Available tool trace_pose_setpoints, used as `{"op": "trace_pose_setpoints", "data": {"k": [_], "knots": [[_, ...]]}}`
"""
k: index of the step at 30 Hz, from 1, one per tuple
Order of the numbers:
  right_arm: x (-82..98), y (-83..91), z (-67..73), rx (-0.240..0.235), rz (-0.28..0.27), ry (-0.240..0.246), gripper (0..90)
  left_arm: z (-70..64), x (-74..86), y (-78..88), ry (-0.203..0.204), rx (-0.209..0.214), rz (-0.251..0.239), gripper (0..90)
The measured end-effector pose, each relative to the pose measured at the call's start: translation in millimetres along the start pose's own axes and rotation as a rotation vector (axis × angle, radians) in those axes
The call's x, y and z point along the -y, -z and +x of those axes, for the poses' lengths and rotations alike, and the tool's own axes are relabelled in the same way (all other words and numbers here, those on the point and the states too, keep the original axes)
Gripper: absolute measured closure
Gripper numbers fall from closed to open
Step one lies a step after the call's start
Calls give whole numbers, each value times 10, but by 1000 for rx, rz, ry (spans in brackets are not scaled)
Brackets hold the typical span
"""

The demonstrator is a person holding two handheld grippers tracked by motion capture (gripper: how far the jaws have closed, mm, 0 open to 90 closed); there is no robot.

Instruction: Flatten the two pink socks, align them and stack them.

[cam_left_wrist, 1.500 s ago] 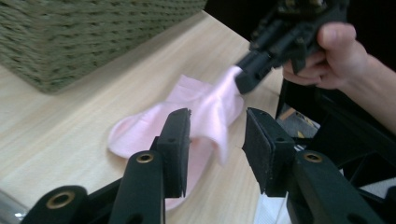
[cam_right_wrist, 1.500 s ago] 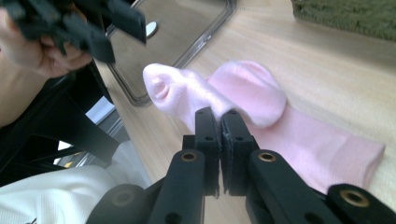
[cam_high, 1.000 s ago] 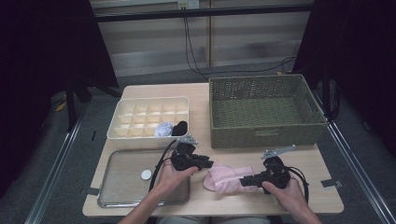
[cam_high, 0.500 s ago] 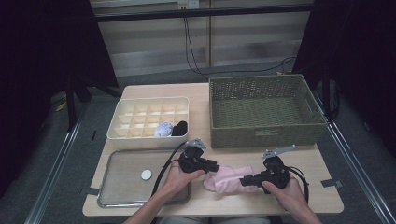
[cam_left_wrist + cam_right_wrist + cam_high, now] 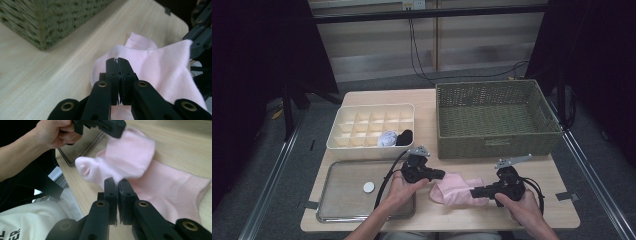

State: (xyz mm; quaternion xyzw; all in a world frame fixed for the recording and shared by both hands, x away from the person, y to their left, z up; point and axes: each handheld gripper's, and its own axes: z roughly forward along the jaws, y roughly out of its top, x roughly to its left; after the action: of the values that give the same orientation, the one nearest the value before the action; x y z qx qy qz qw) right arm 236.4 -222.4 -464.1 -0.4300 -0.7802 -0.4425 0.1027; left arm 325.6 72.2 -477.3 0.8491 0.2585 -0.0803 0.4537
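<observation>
In the lower middle of the frame, the left tool (image 5: 438,174) has just closed on the pink sock (image 5: 457,189), while the right tool (image 5: 475,192) grips its other end, so folding can begin.

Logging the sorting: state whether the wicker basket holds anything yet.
Empty. The high view shows the wicker basket with bare woven floor; the pink sock lies outside it on the table.

Dim room around a light wooden table (image 5: 557,212)

Grey floor (image 5: 287,170) below, metal rails (image 5: 267,205) at both sides, dark curtains (image 5: 257,60) flanking a pale slatted wall (image 5: 472,40) with black cables (image 5: 422,55) hanging.
</observation>
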Motion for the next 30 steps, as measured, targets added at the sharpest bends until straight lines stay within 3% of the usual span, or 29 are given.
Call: {"op": "trace_pose_setpoints", "data": {"k": [5, 7, 11, 15, 23, 27, 30], "knots": [[-25, 79, -6, 7, -9, -4, 864, -64, -18, 185, -4, -33, -45, 883], [-40, 124, -12, 21, -21, -3, 866, -88, -17, 254, 4, -27, -68, 883], [-81, 191, -38, 49, -44, -7, 868, -190, 5, 302, -10, -42, -80, 884], [-139, 246, -57, 78, -49, -9, 867, -237, 47, 307, 27, -33, -112, 884], [-227, 366, -99, 108, -56, -26, 866, -336, 100, 143, 23, -26, -79, 883], [-206, 311, -179, 134, -22, -41, 855, -330, 158, 19, 28, -33, -29, 883], [-217, 247, -220, 135, -14, -46, 845, -329, 166, -3, 36, -39, -27, 882]]}}
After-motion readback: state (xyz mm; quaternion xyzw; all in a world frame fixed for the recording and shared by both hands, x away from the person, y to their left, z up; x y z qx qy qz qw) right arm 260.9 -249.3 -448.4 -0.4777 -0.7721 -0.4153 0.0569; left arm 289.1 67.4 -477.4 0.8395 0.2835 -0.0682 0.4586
